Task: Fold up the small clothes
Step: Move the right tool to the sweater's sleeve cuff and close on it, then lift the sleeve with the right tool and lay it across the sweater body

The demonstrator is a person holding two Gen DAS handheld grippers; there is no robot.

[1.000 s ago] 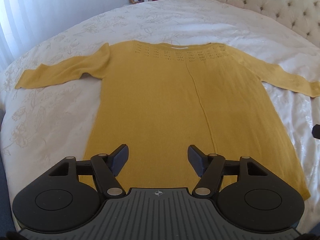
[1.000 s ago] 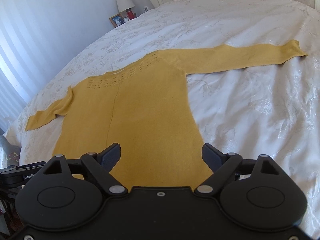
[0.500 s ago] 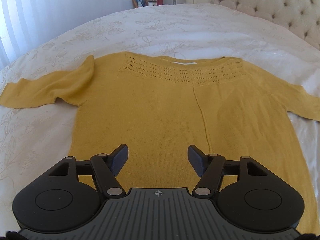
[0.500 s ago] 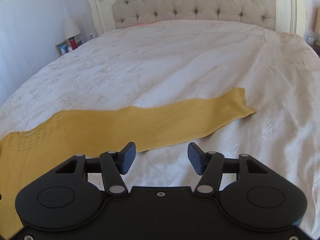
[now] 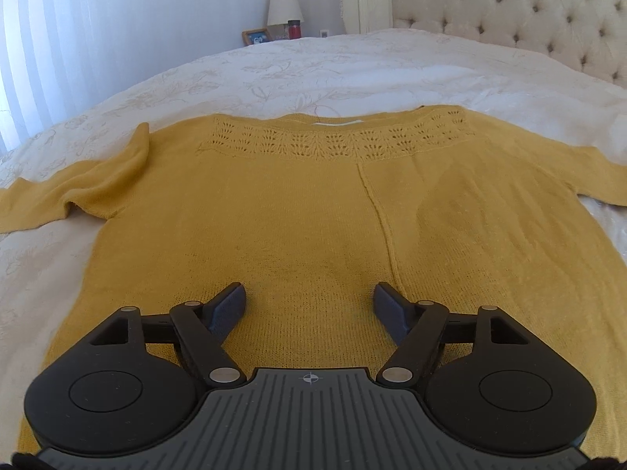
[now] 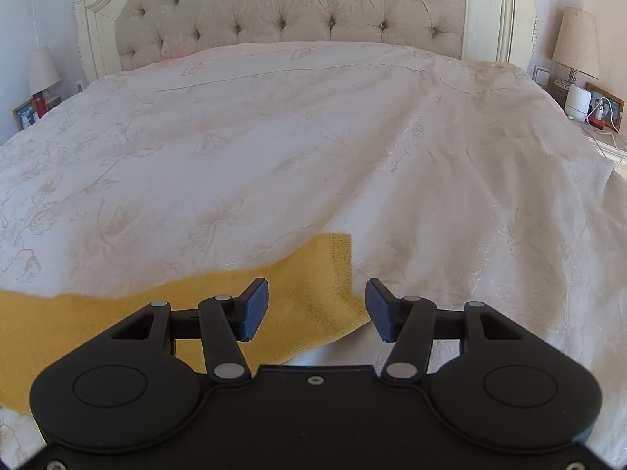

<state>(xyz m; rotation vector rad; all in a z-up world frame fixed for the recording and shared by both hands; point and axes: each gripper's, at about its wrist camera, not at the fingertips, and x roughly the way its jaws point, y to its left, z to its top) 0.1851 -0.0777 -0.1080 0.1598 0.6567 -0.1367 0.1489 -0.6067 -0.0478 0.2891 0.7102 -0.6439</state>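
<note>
A mustard-yellow knit sweater (image 5: 313, 211) lies flat on the white bedspread (image 5: 333, 70), lace-patterned neckline away from me, sleeves spread to both sides. My left gripper (image 5: 309, 305) is open and empty, low over the middle of the sweater's body. In the right wrist view the end of the sweater's right sleeve (image 6: 305, 274) lies just before my right gripper (image 6: 317, 309), which is open and empty, its jaws on either side of the cuff edge, above it.
A tufted cream headboard (image 6: 290, 11) stands at the far end of the bed. Nightstands with lamps (image 6: 576, 43), photo frames and a white diffuser (image 6: 579, 102) flank the bed. A white curtain (image 5: 47, 51) hangs on the left.
My left gripper moved forward over the sweater toward the neckline. My right gripper swung right along the sleeve and now sits at its cuff, with its jaws a little narrower.
</note>
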